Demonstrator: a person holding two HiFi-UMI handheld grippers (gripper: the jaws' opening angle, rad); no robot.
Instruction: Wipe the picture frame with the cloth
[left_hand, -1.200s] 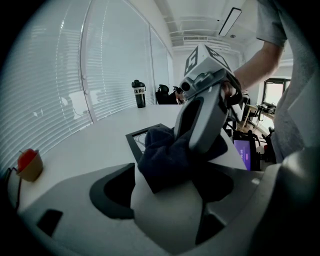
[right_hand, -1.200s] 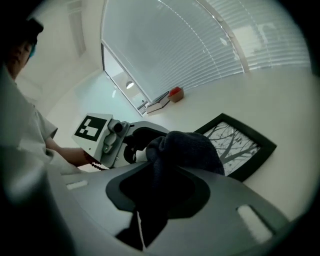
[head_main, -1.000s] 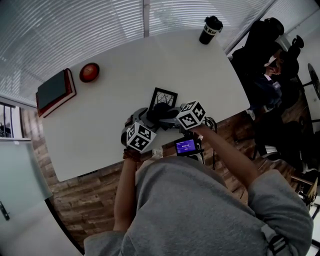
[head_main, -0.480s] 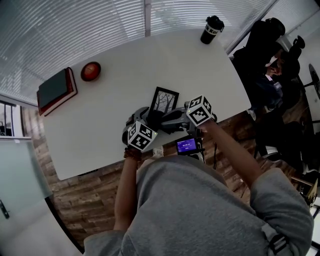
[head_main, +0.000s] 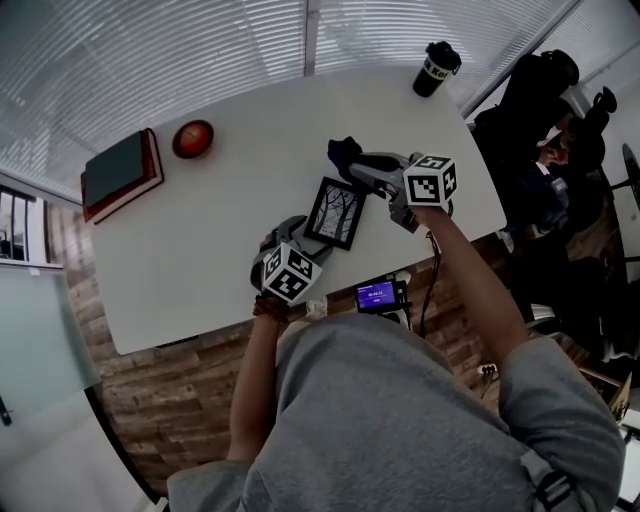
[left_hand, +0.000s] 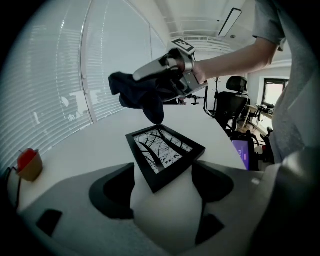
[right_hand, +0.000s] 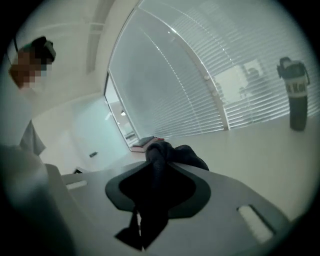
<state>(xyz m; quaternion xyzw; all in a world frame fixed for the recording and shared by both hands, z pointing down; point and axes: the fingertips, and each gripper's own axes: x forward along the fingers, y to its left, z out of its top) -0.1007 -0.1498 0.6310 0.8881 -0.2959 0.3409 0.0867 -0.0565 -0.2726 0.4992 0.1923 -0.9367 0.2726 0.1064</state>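
Picture frame (head_main: 335, 212) is held tilted over the white desk (head_main: 200, 230), with one corner clamped between the wide-set jaws of the left claw (left_hand: 162, 172). Dark cloth (head_main: 343, 152) is pinched in the closed right claw (right_hand: 159, 165) and held clear of the frame, near its far edge.

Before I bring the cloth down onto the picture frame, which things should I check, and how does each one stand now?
1. Cloth clamped in the right gripper: ok.
2. Picture frame steadied: ok, its near corner sits between the left gripper's jaws and looks gripped.
3. Cloth touching the frame: not ok, it hangs above and beyond the far edge.
4. Room on the table: ok, the cup, apple and book stand well away.
5. Glass clean: cannot tell.
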